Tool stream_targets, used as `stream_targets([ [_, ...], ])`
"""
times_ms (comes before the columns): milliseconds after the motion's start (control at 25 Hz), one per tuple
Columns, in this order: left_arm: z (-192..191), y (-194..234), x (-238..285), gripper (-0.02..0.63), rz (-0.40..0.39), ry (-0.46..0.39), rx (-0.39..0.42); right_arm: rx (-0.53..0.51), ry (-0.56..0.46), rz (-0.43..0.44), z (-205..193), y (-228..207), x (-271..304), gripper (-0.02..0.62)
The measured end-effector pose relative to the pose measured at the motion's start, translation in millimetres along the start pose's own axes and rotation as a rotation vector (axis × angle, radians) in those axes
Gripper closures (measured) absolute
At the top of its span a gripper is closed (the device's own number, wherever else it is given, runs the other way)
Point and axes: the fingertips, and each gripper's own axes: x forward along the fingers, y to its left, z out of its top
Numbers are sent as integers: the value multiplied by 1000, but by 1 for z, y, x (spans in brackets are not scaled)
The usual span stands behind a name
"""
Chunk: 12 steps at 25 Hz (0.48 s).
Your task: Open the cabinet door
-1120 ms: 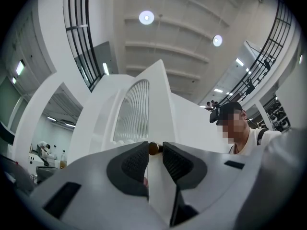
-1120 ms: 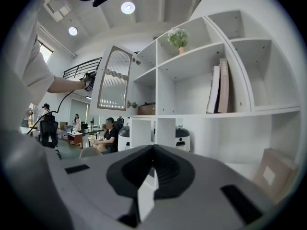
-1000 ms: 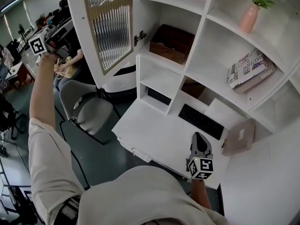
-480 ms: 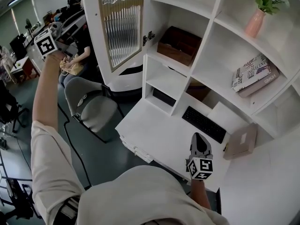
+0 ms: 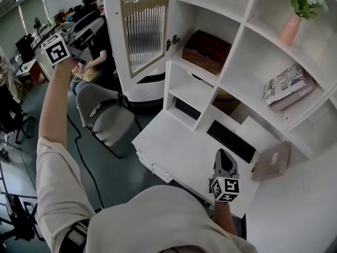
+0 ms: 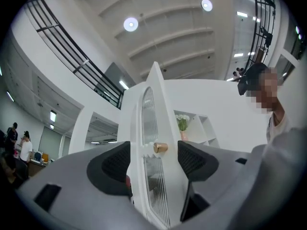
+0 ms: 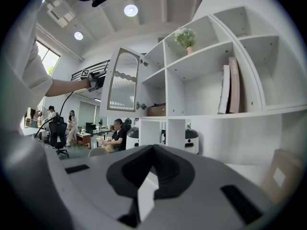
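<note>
As we are opening the left claw (image 6: pixel 156 163) round the knob (image 6: pixel 160 148), the right claw (image 7: pixel 152 166) is resting shut. The glass door (image 5: pixel 143 33) is looking light.

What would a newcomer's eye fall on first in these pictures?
The tall cabinet door with ribbed glass, swung wide open at the upper left of the white shelves. The left gripper is raised to its edge; the jaws have just been opening and stand apart, with the door's edge and gold knob between them. A pink vase stands on the top right shelf.
</note>
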Motion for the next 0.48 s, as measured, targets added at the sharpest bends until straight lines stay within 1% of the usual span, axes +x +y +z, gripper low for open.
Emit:
stream_targets([
  [40,0,0,-2,302,7,-2,3,0,0,2,0,0,0,592],
  [120,-1,1,-6,301,30,0,23,-1,-1,4,0,1,-1,592],
  [200,0,0,-8,288,69,6,62,0,-2,5,0,0,-1,592],
  [320,2,-5,-14,288,129,19,127,2,-3,9,0,1,-2,592],
  [480,-3,-11,-23,287,207,39,192,4,-7,15,0,3,-2,592],
])
